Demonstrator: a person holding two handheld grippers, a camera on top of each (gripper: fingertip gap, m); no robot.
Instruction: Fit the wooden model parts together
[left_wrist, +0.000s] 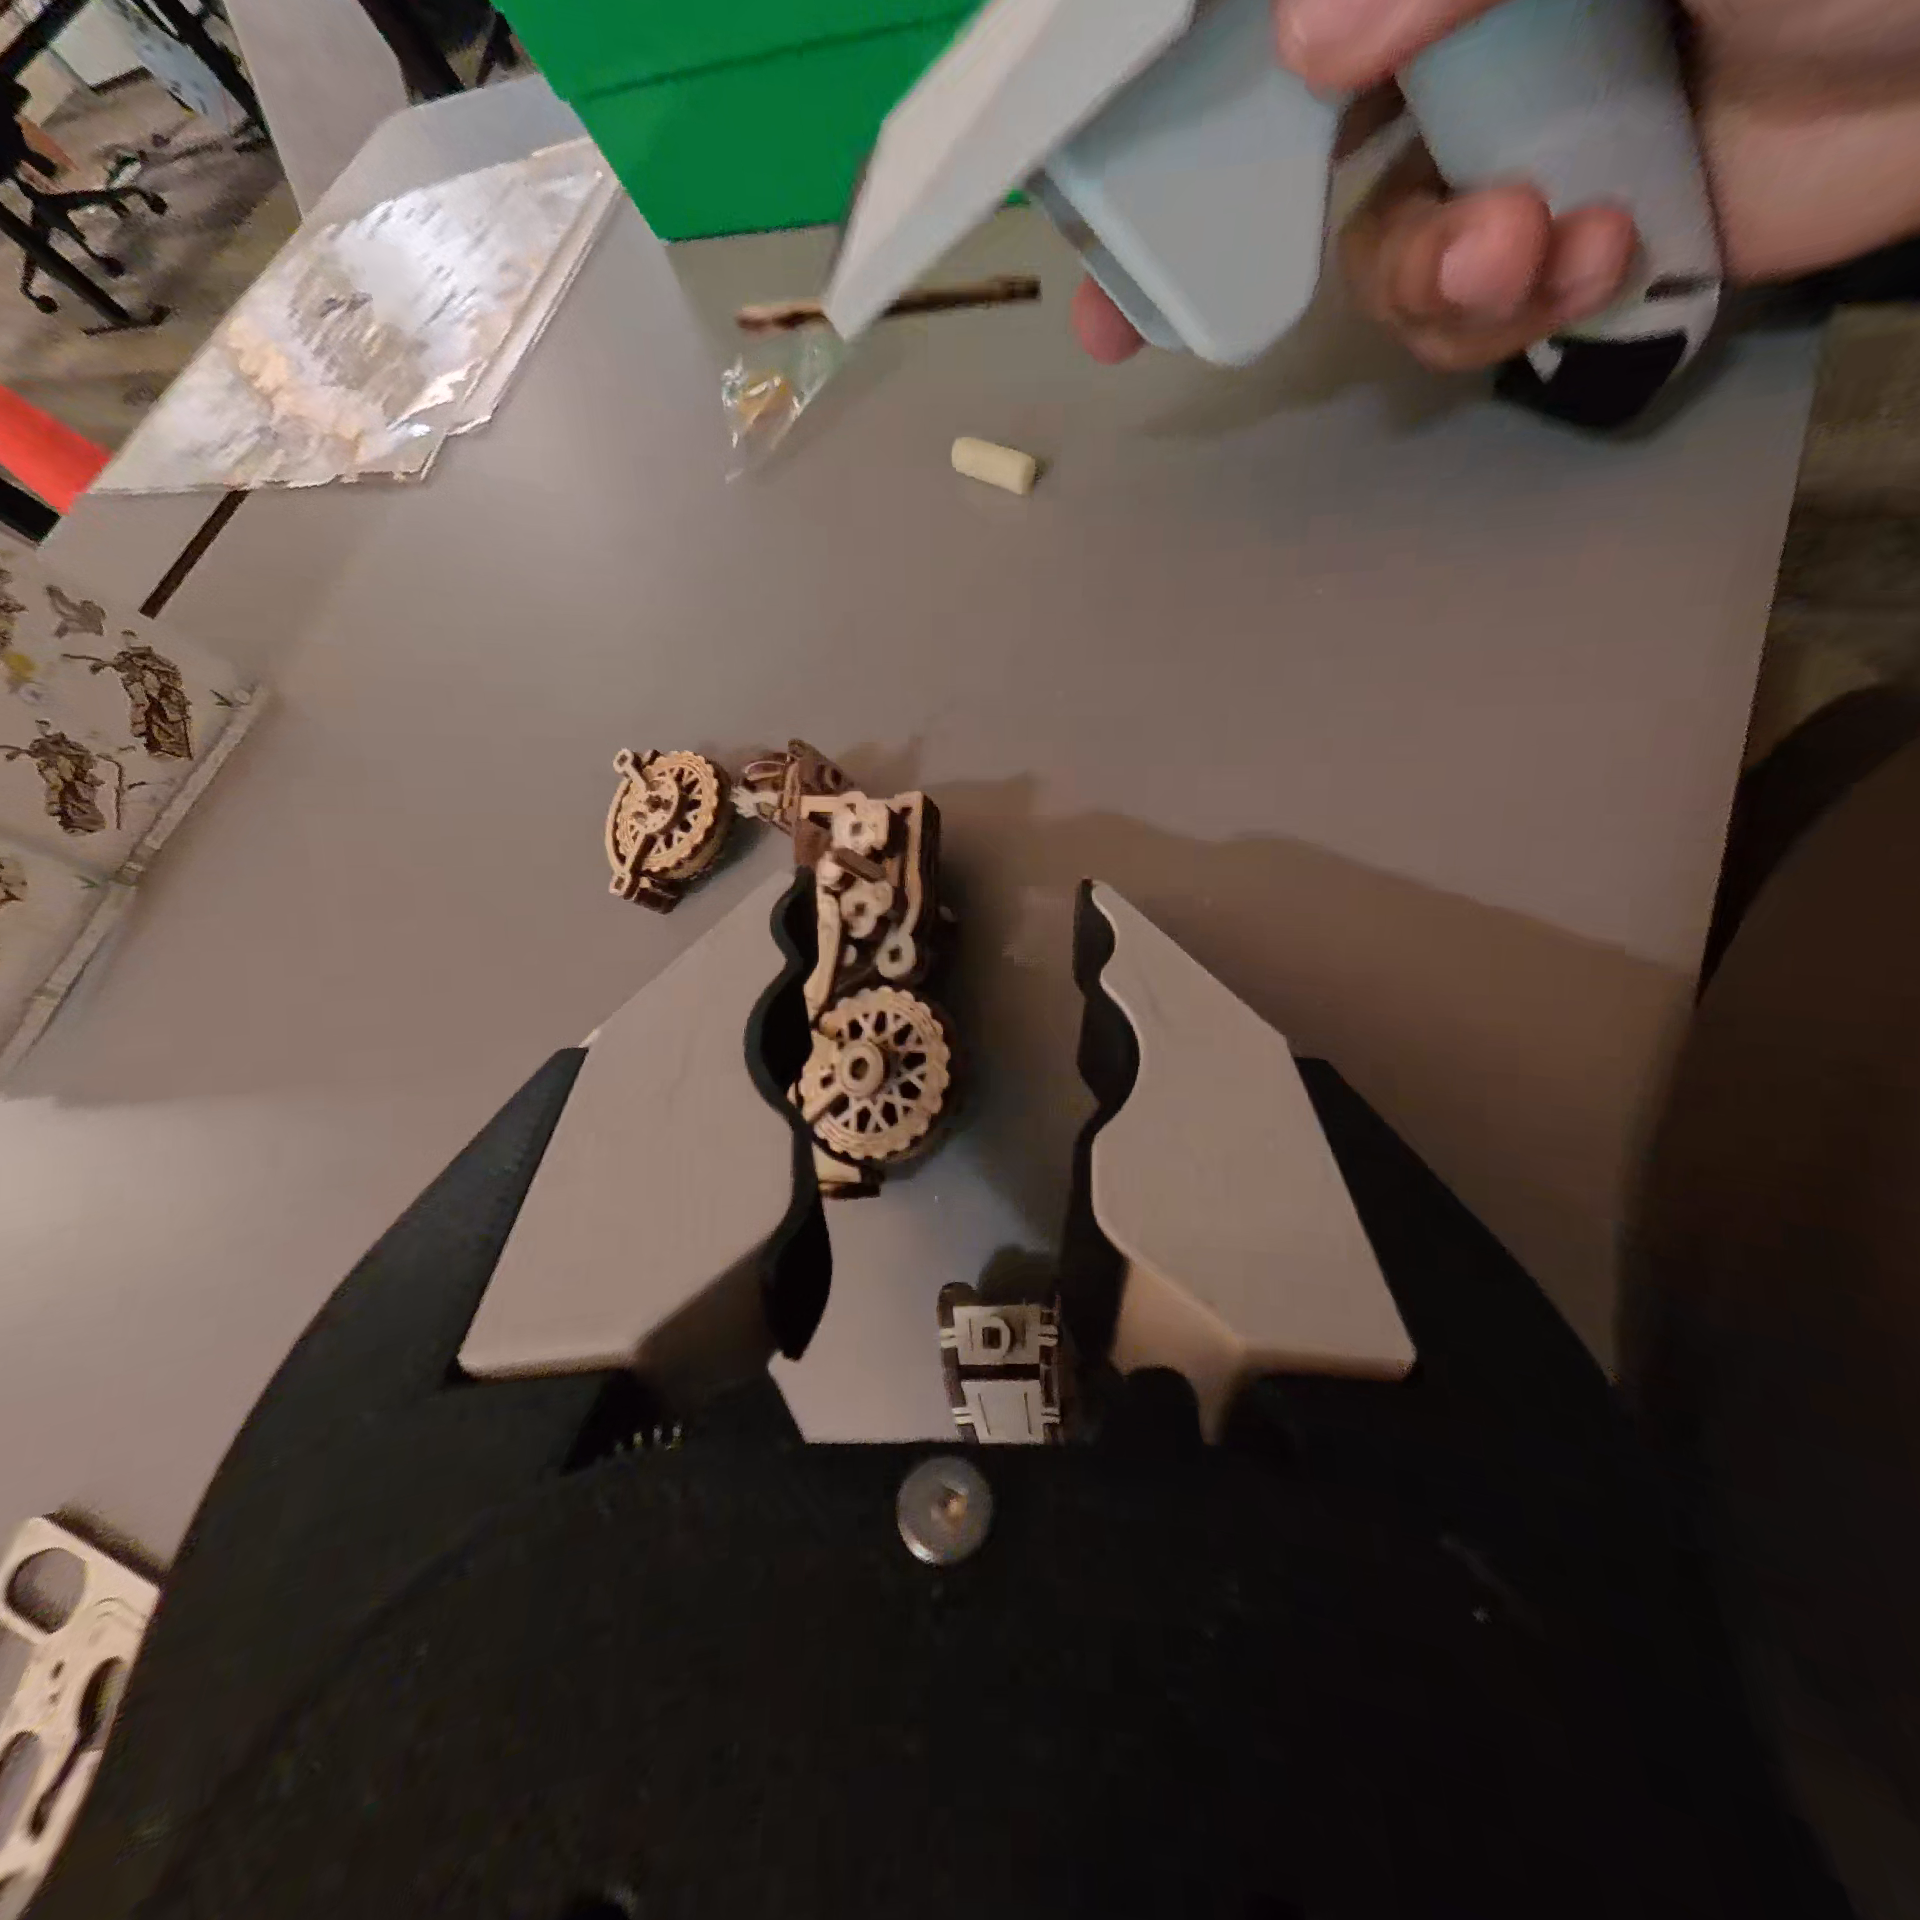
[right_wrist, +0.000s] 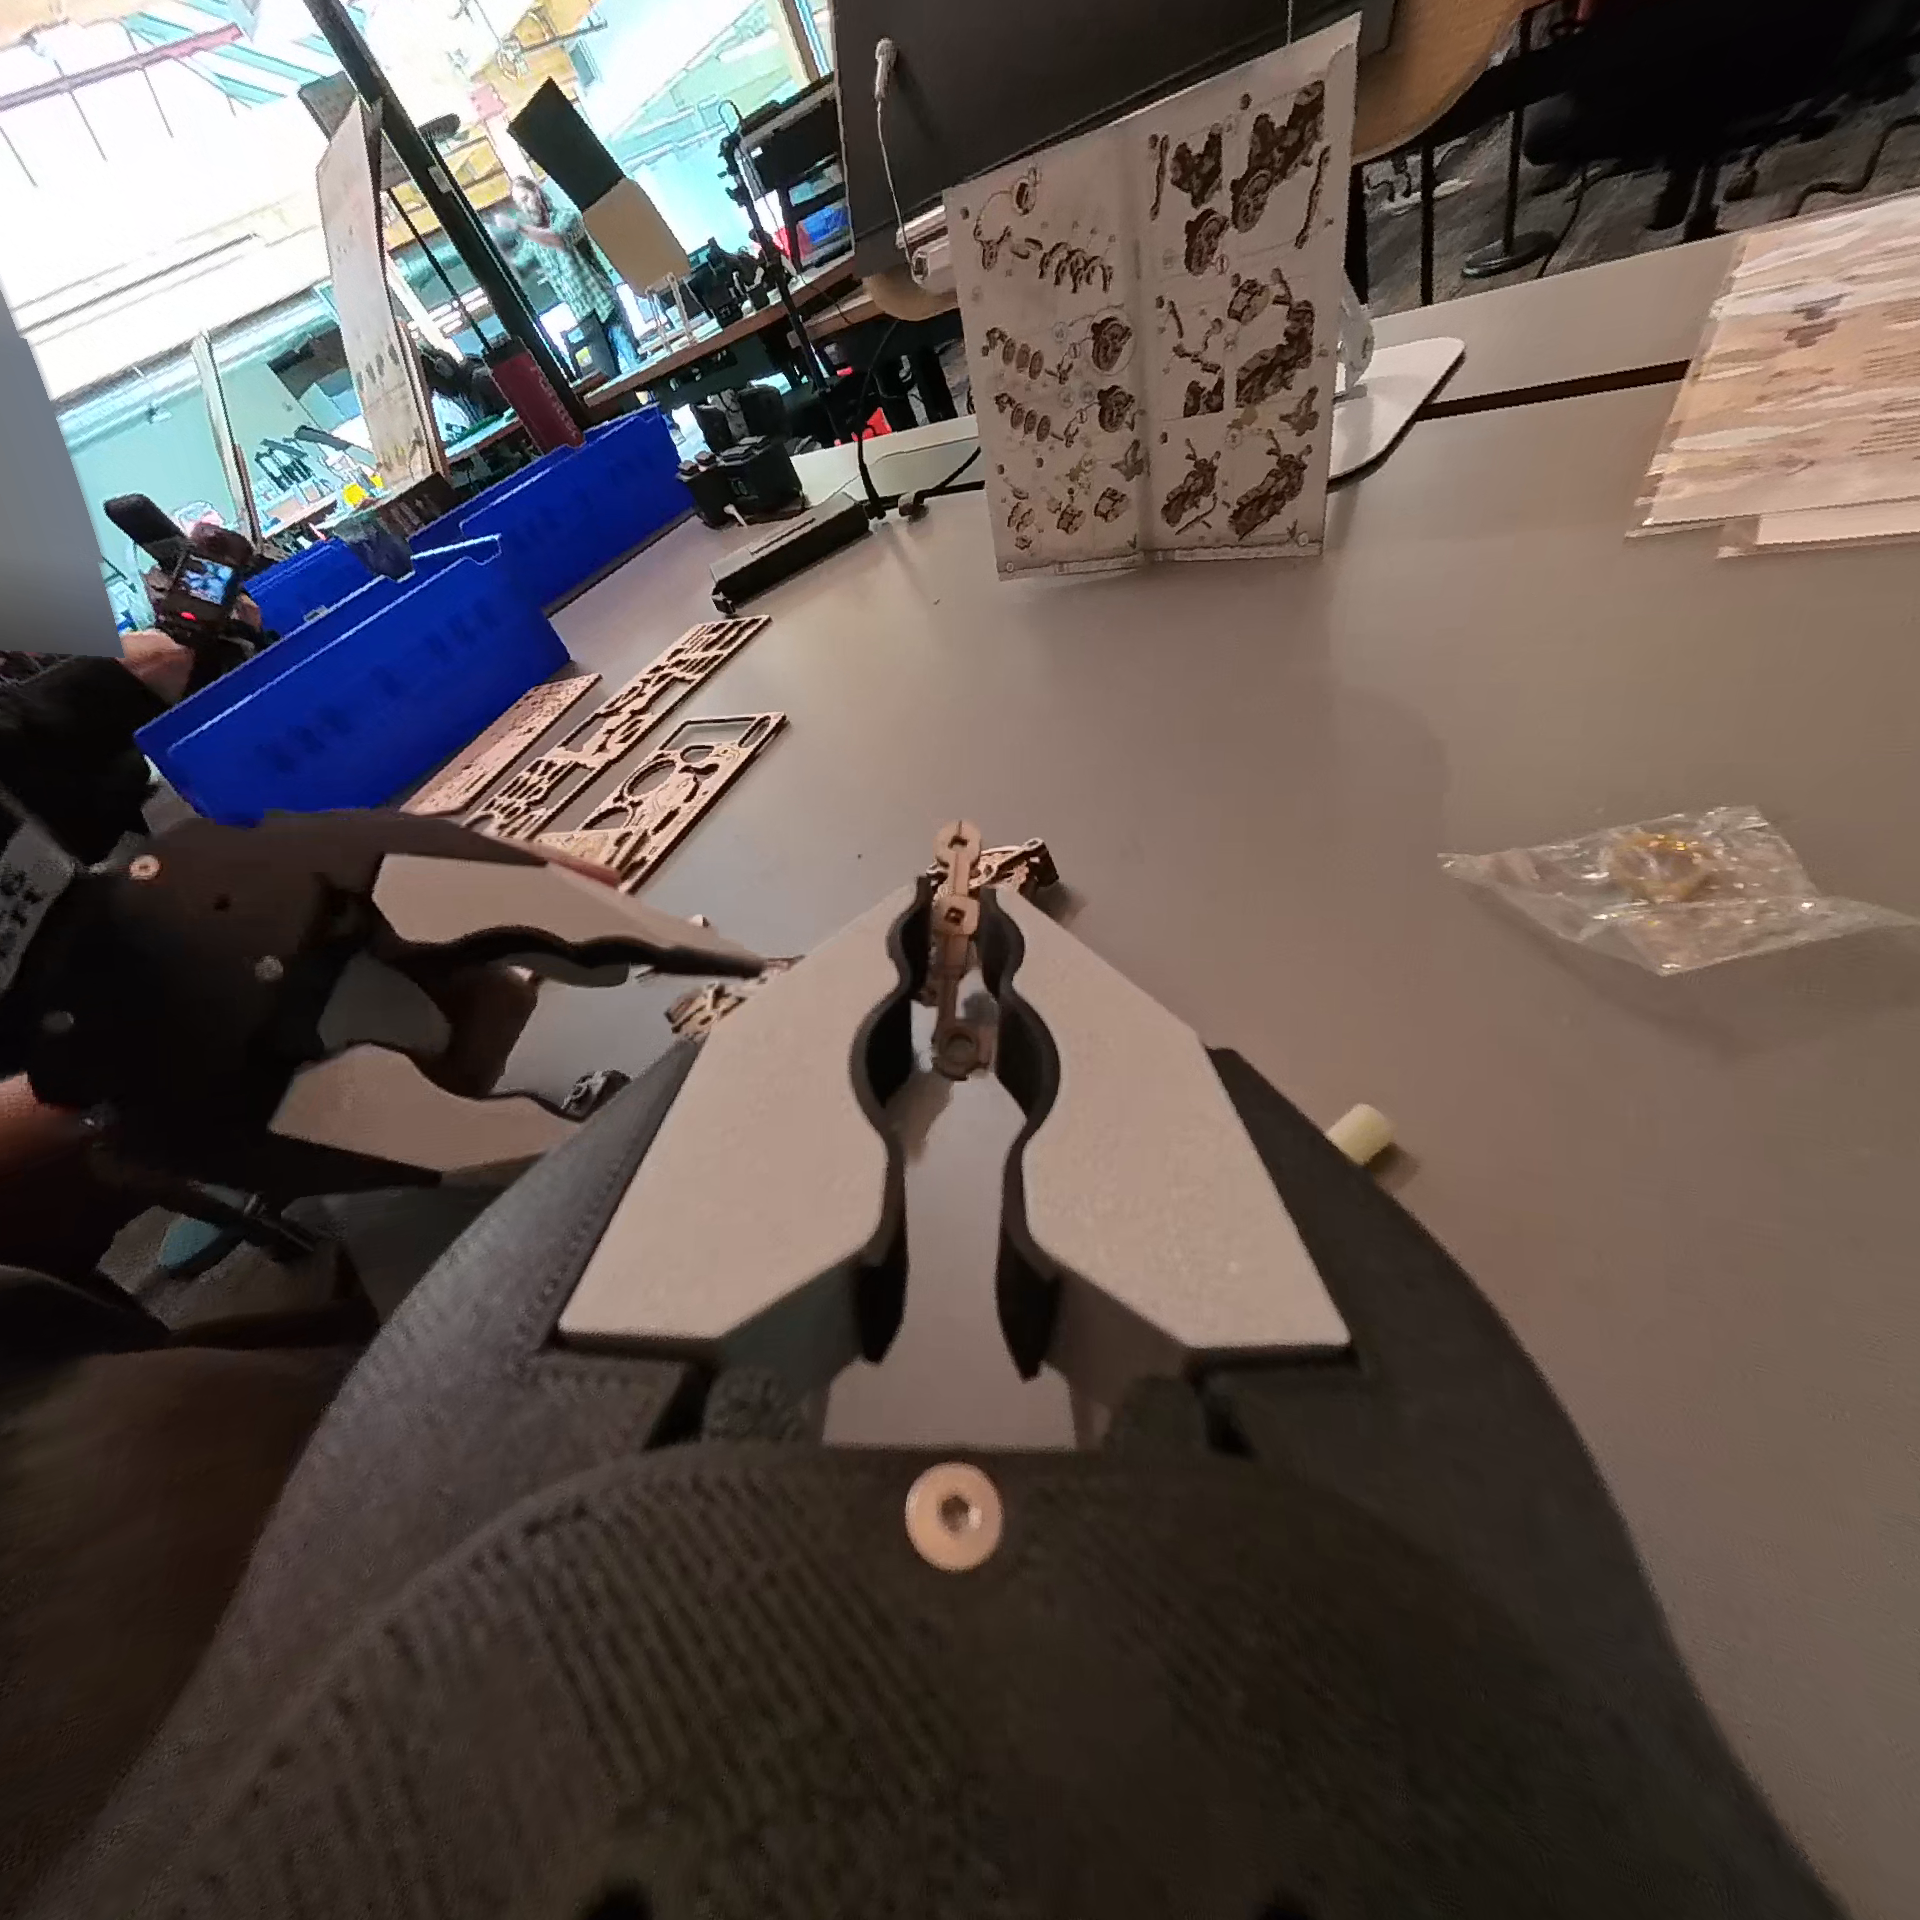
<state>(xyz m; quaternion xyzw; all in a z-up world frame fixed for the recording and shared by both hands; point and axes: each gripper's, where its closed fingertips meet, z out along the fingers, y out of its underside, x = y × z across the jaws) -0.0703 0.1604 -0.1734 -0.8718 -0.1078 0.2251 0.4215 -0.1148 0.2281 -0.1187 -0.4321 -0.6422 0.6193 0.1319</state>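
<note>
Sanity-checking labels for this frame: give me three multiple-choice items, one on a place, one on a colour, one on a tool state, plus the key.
1. In the left wrist view, where does the loose spoked wooden wheel lie relative to the wheeled wooden model body?
A) to its left
B) to its right
C) stacked on it

2. What colour is the big box past the far edge of the grey table?
A) yellow
B) green
C) white

3. What state is the right tool in?
A) wide open, empty
B) shut on a plastic bag
C) shut on the slim pale wooden strut

Key:
1 A, the wheel sits left of the body in that view.
2 B, the box is plainly green in the left wrist view.
3 C, the right wrist view shows the tool's tips pinching the strut.
</note>
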